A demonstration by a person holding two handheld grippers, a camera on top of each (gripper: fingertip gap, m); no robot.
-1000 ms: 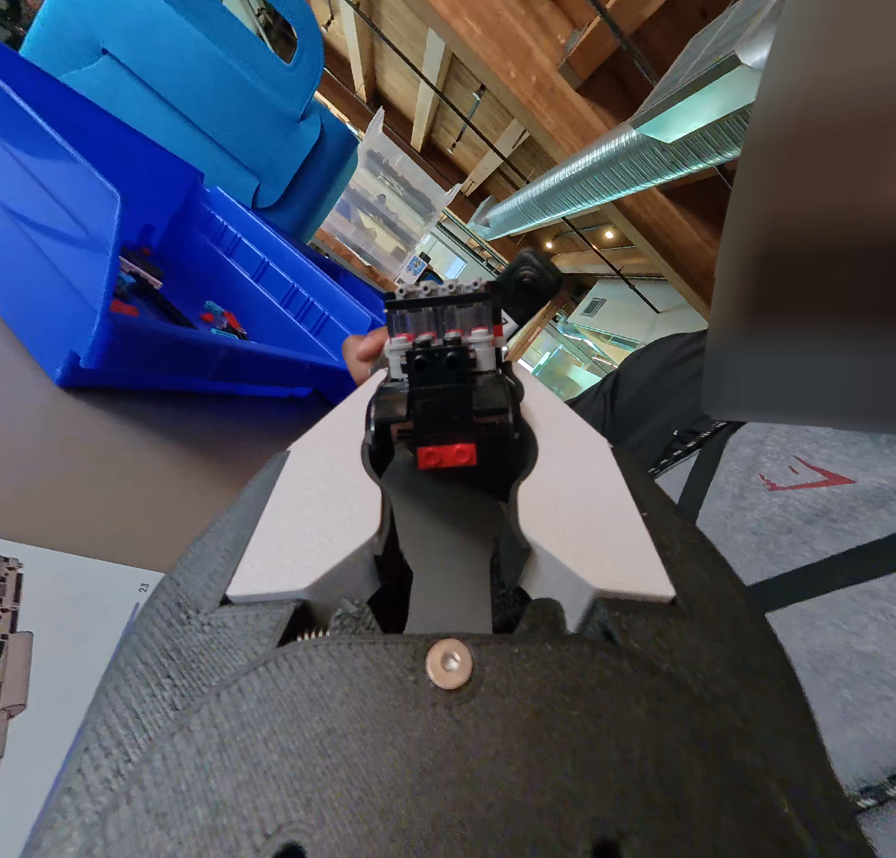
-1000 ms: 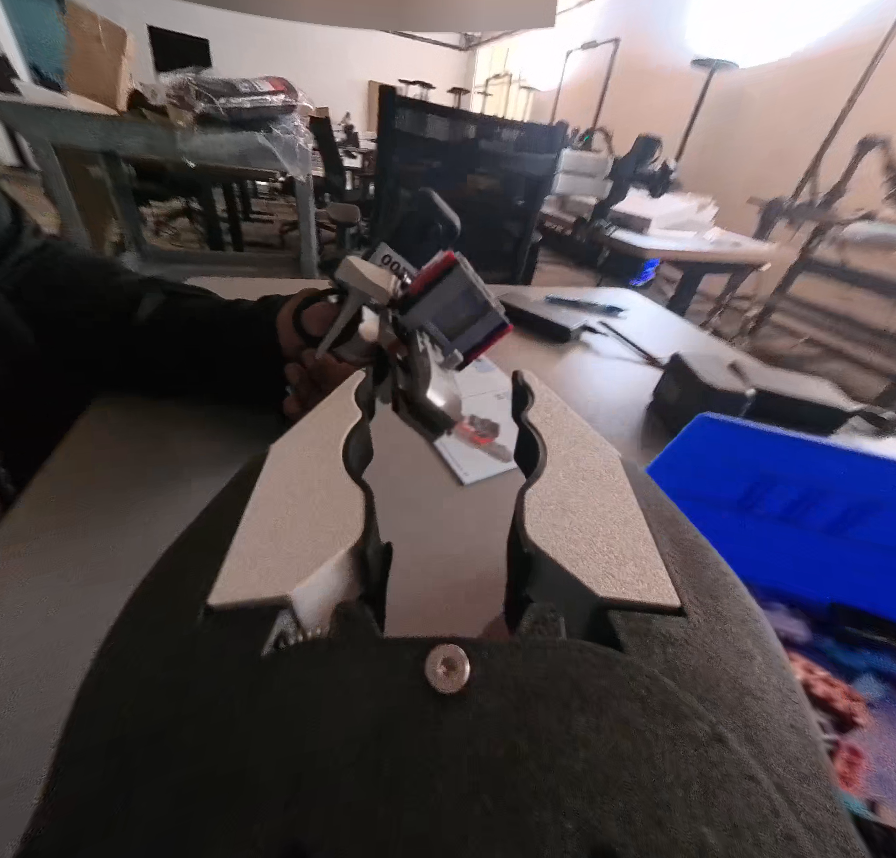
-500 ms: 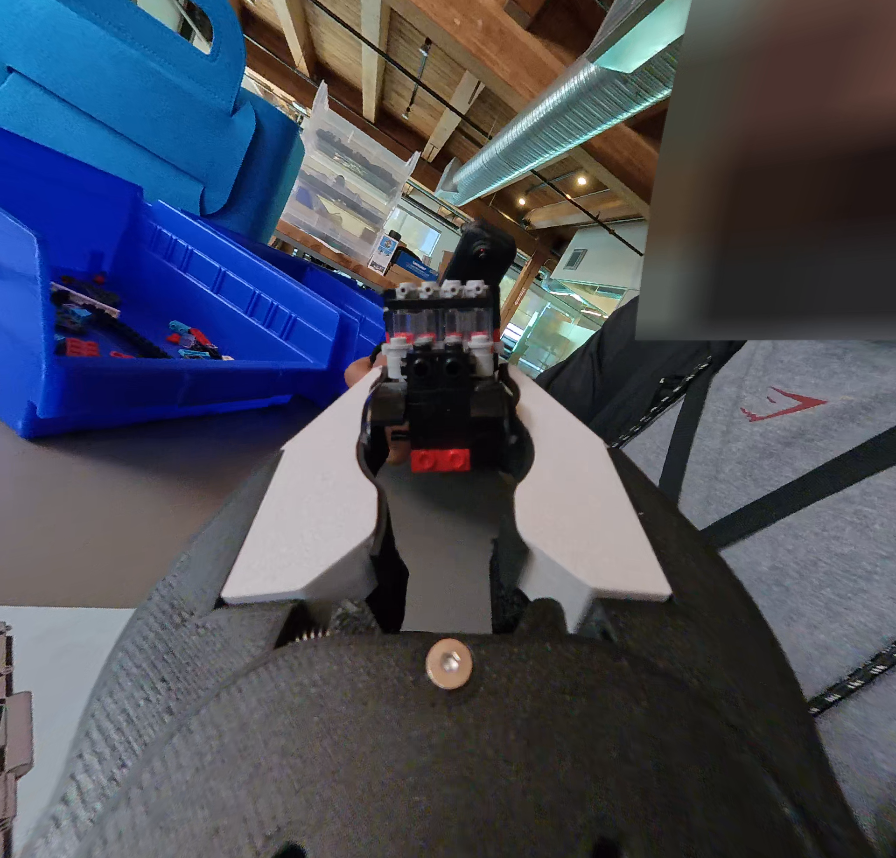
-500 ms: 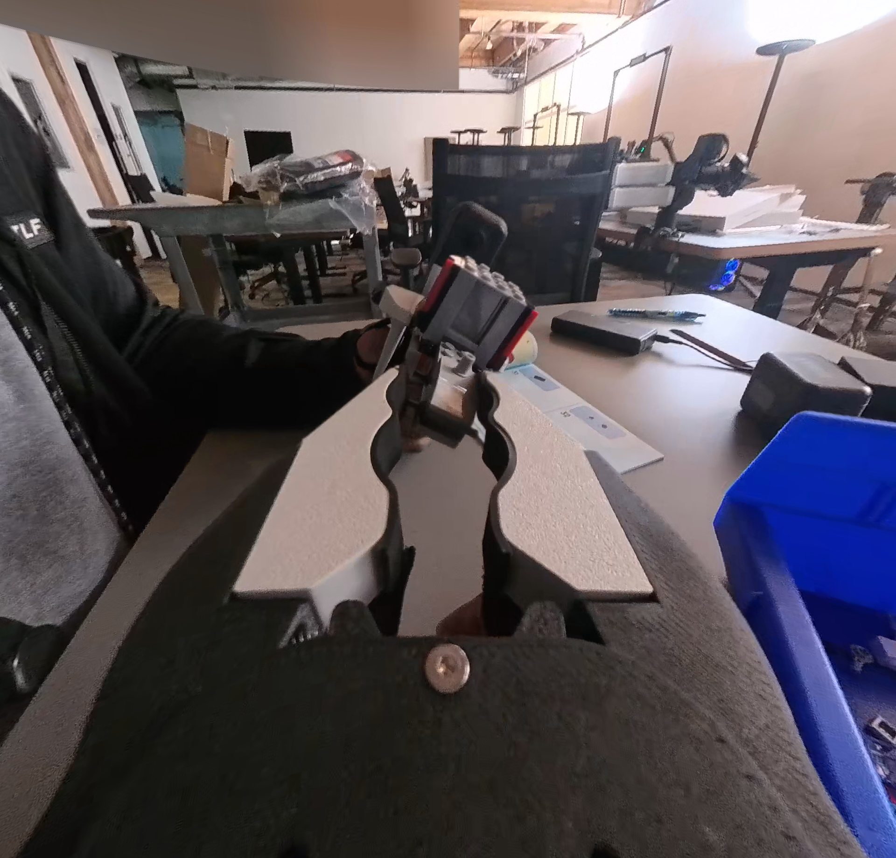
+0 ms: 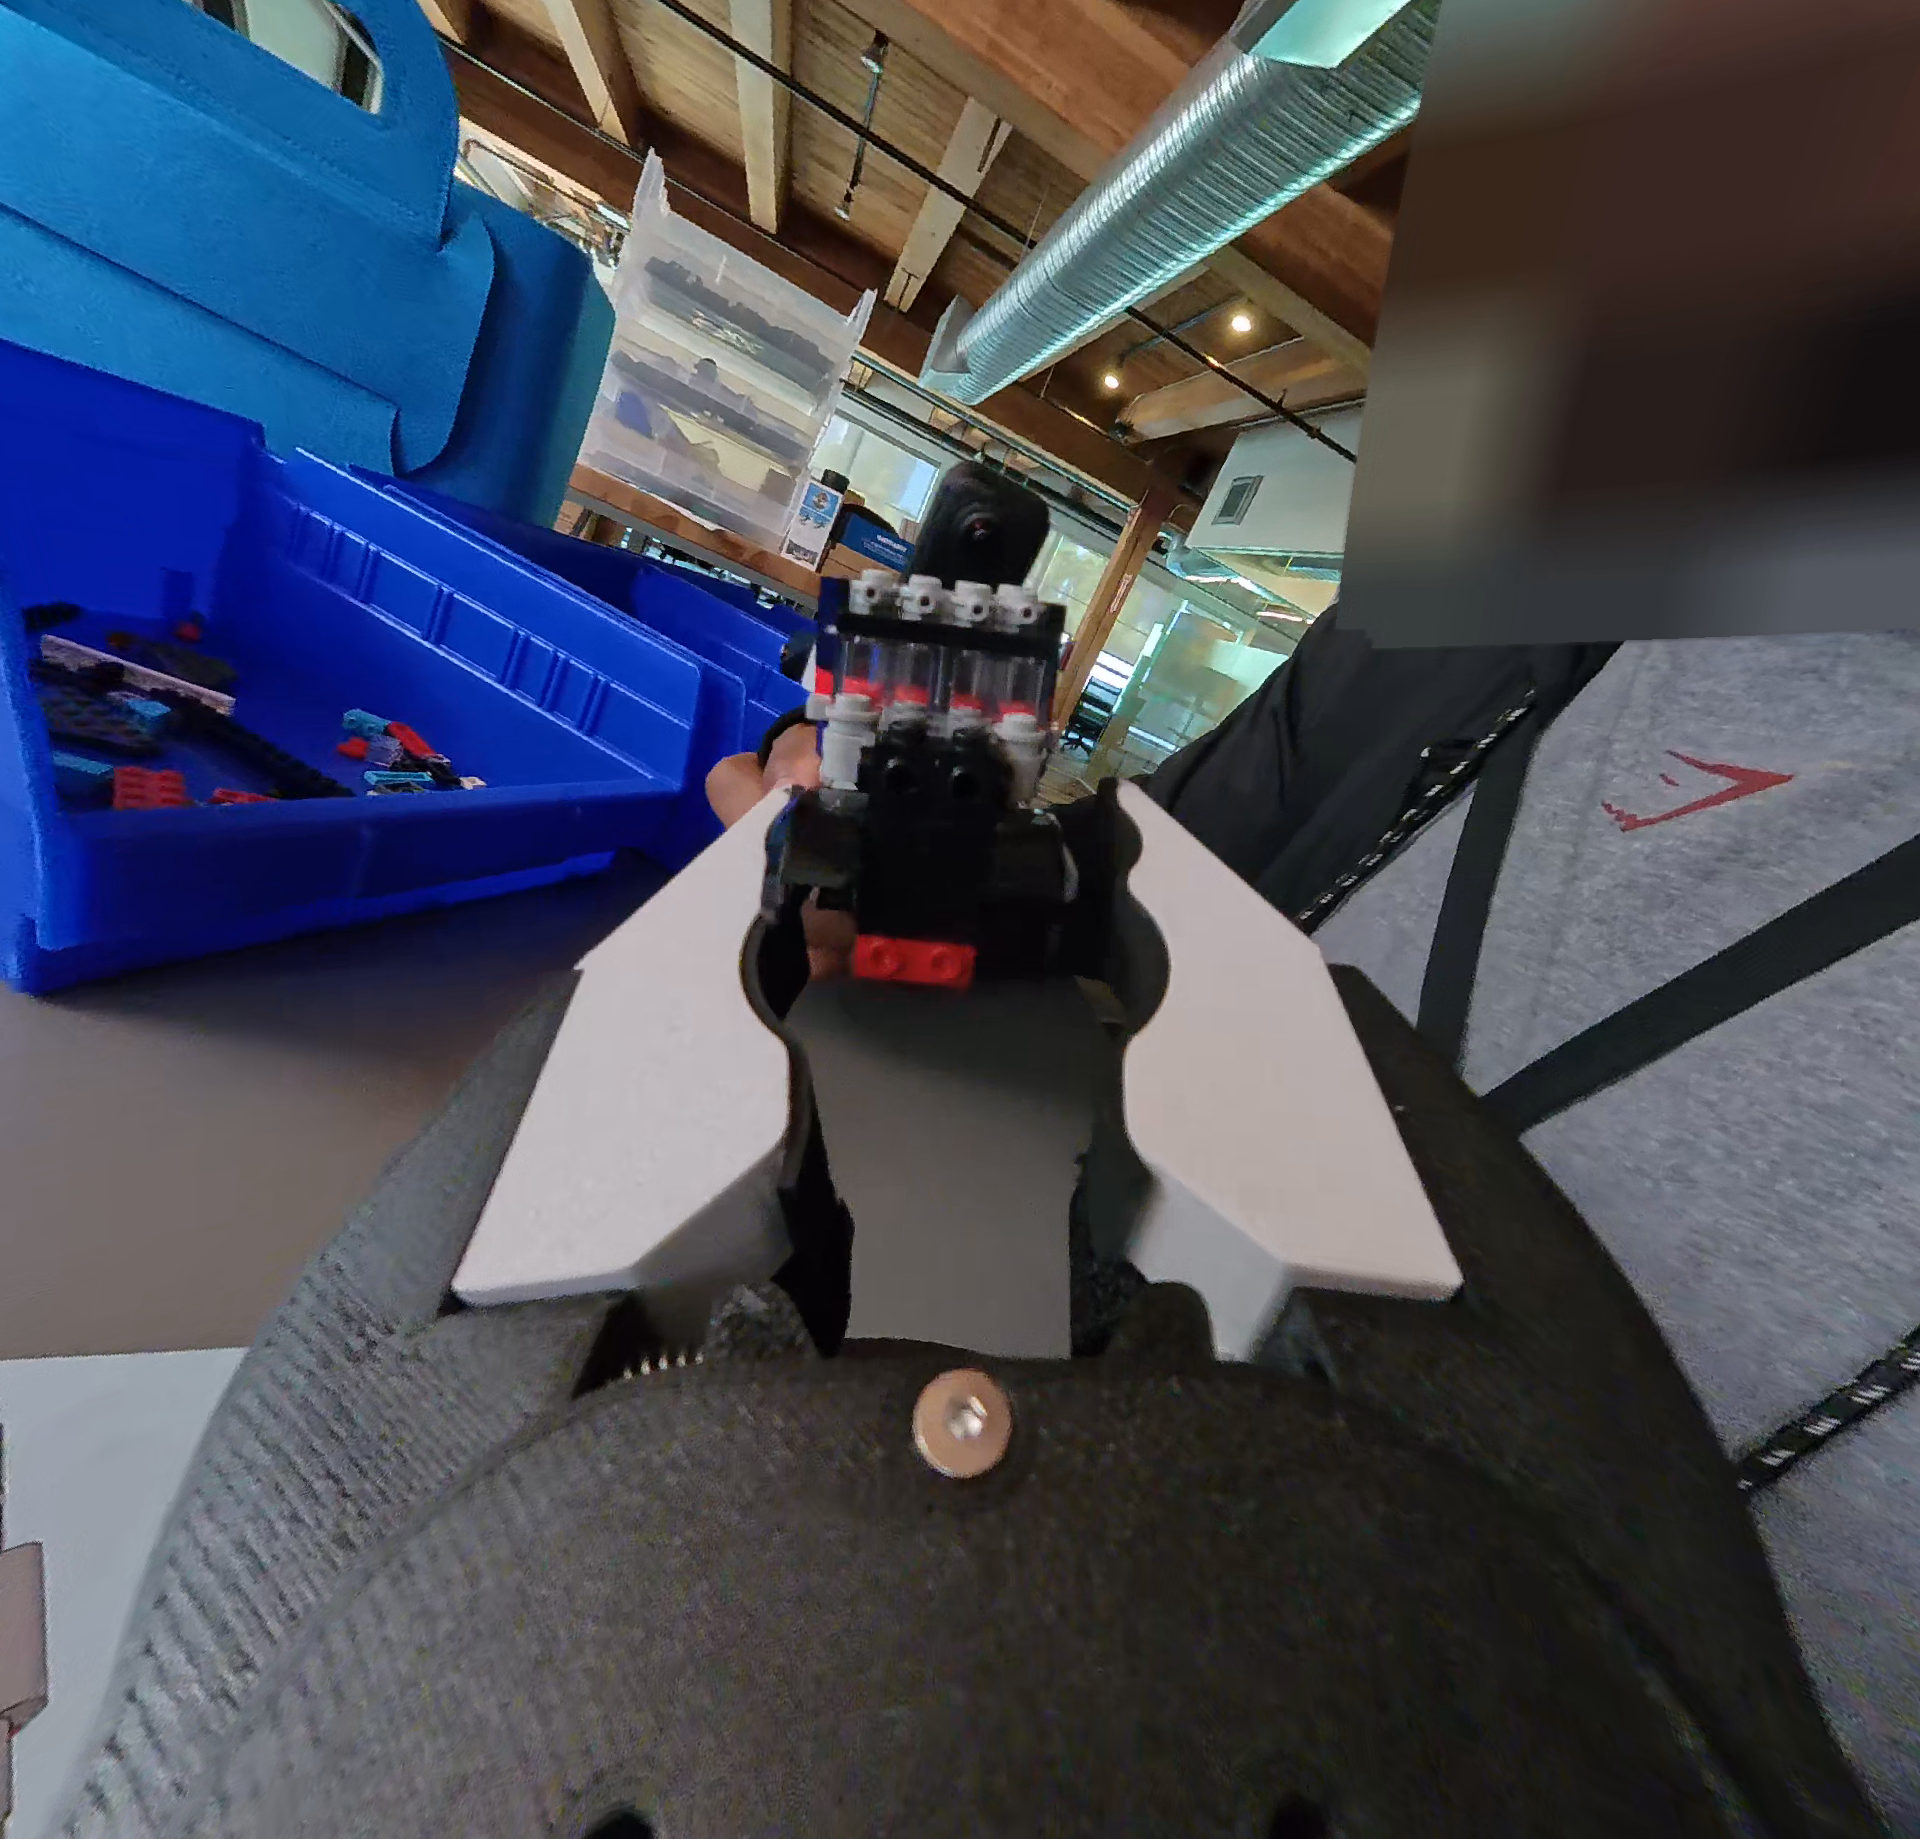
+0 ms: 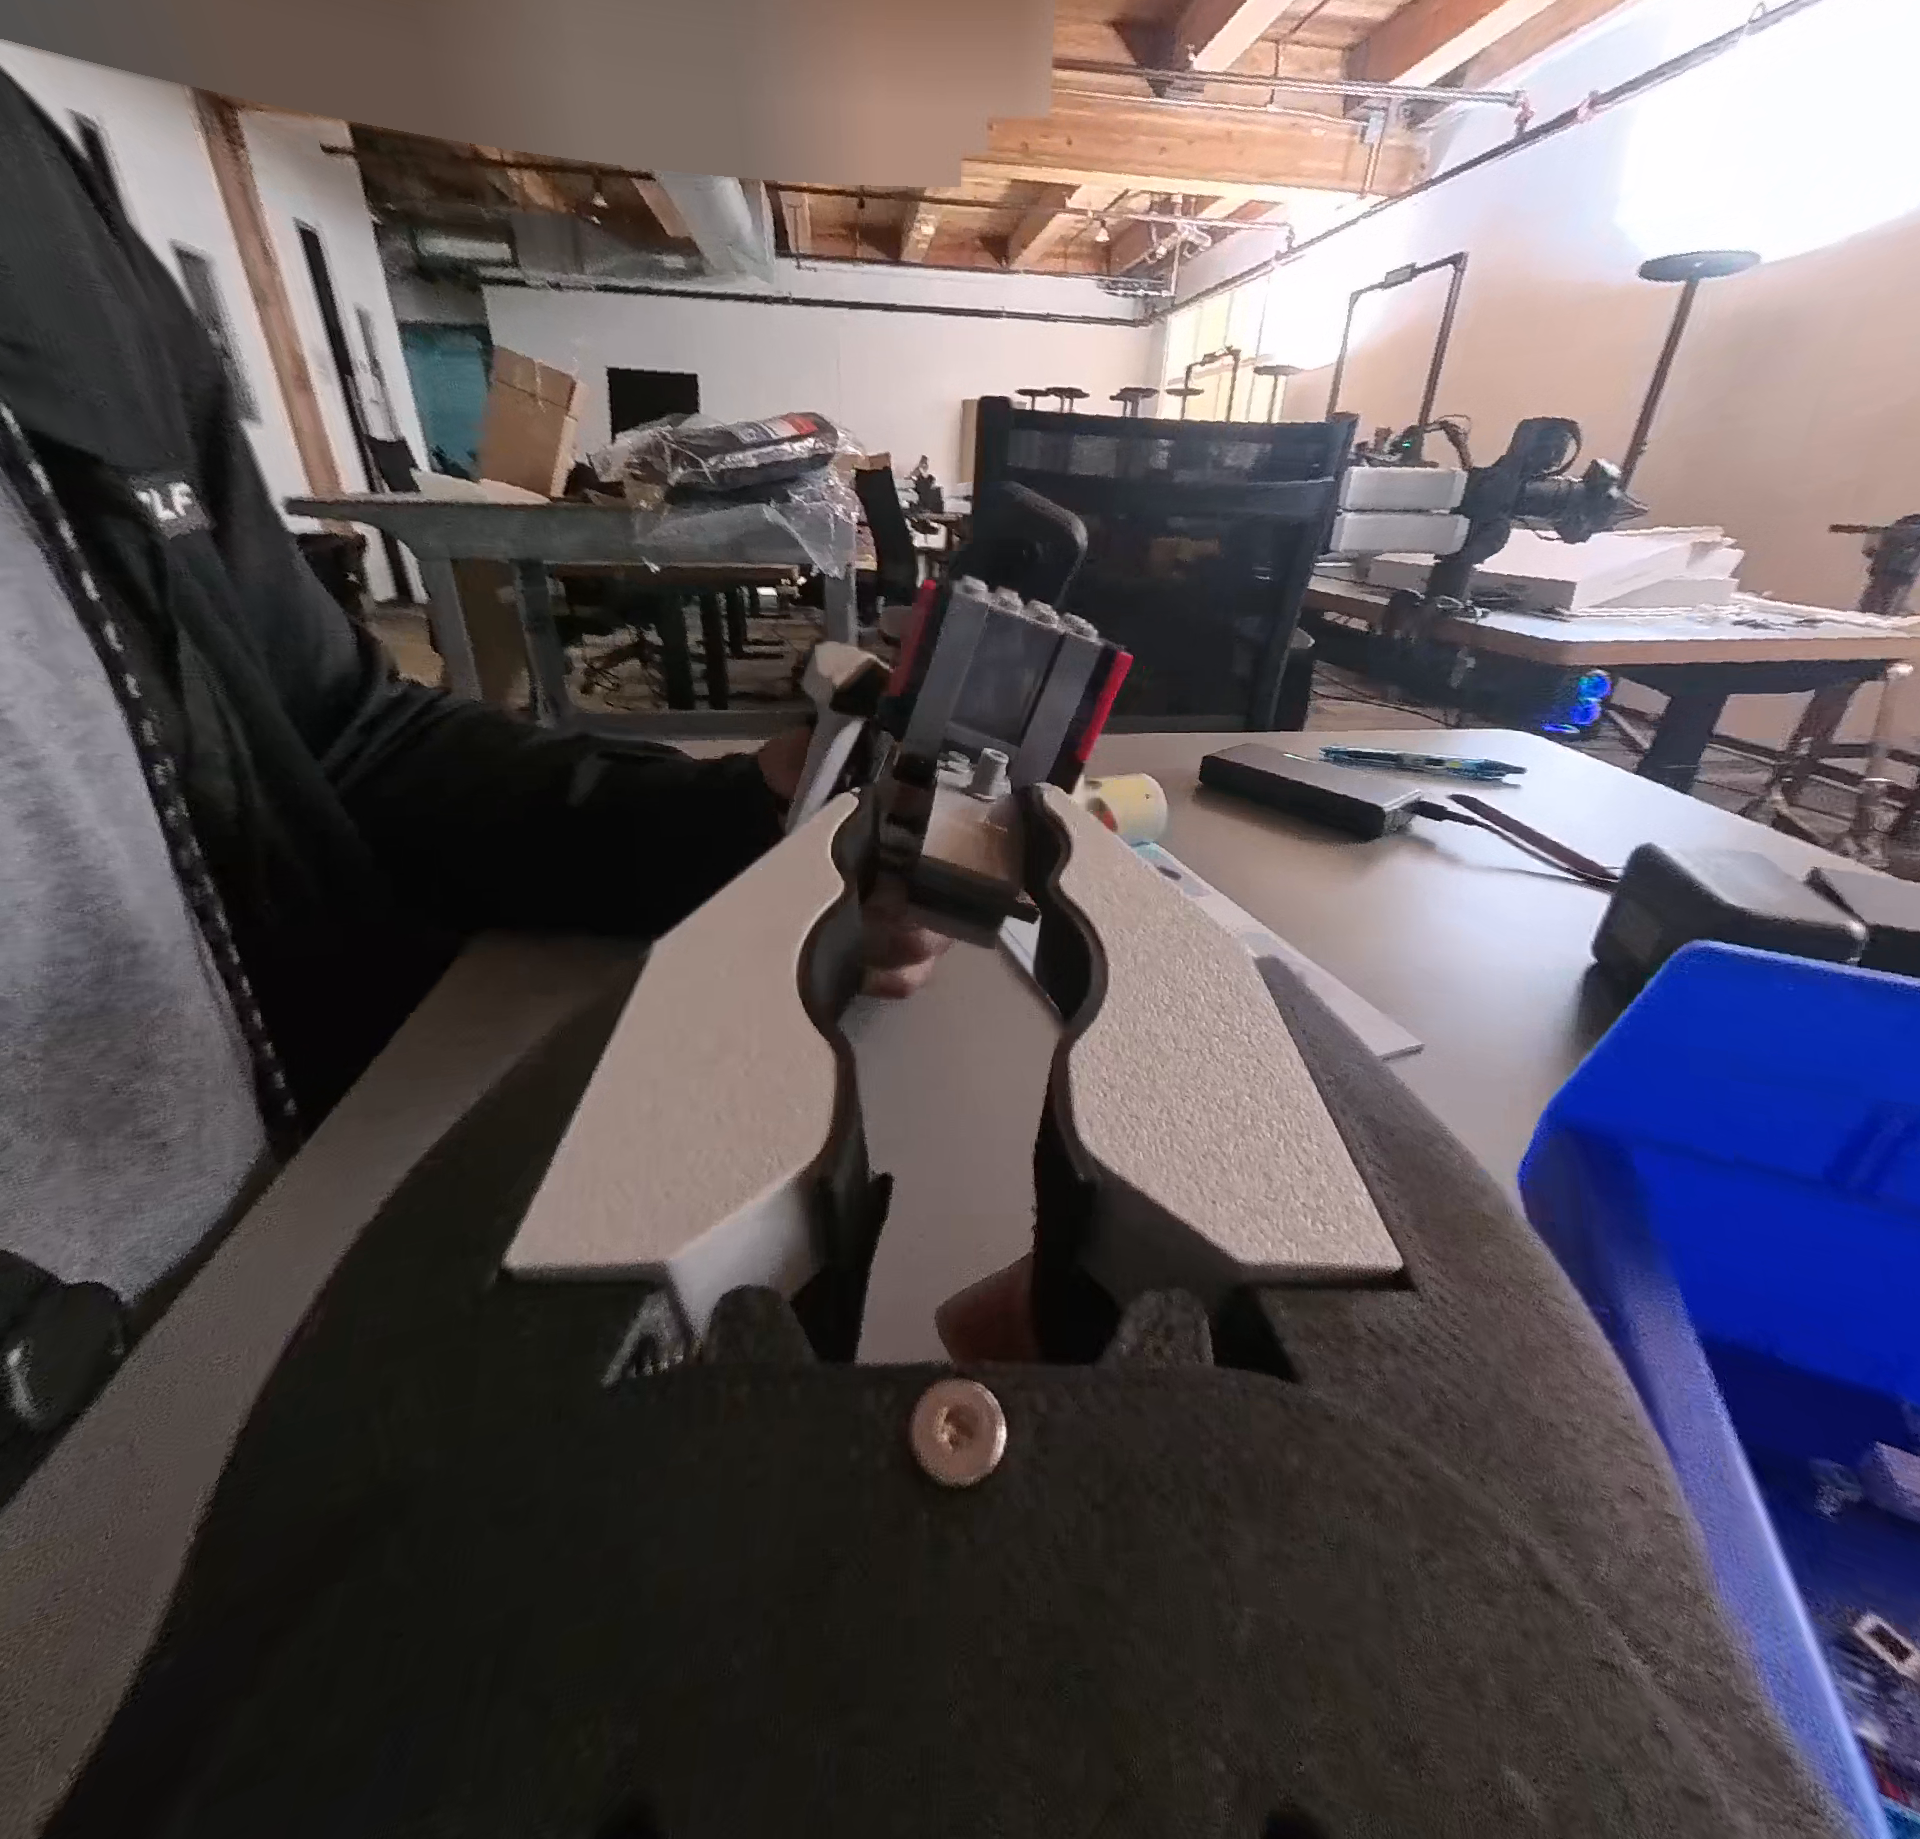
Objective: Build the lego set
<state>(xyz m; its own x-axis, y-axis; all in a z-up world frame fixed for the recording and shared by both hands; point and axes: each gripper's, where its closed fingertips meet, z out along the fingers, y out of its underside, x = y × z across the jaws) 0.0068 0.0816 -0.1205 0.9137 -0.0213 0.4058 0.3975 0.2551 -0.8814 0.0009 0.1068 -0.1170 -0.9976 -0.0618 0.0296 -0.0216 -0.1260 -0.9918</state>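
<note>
A small lego model (image 5: 935, 750) of black, clear, white and red bricks stands upright between the fingertips of my left gripper (image 5: 935, 844), which is shut on its black lower part. In the right wrist view the same model (image 6: 997, 688) shows its grey studded side with red edges. My right gripper (image 6: 940, 833) is shut on the model's lower grey part. The two grippers face each other above the table's front edge. One white finger (image 6: 831, 719) of the left gripper shows behind the model.
A blue bin (image 5: 416, 854) with several loose bricks (image 5: 135, 750) stands left of the model, and shows at the right in the right wrist view (image 6: 1714, 1166). An instruction booklet (image 6: 1226, 927), a black power bank (image 6: 1309, 792) and a black box (image 6: 1714, 916) lie on the grey table (image 6: 1455, 906). A person's torso is close. The tips of both grippers are at nearly the same place.
My right gripper's jaws have narrowed and closed on the model's lower part. The model has turned more upright. Both wrist views have swung, and the left gripper keeps its hold.
</note>
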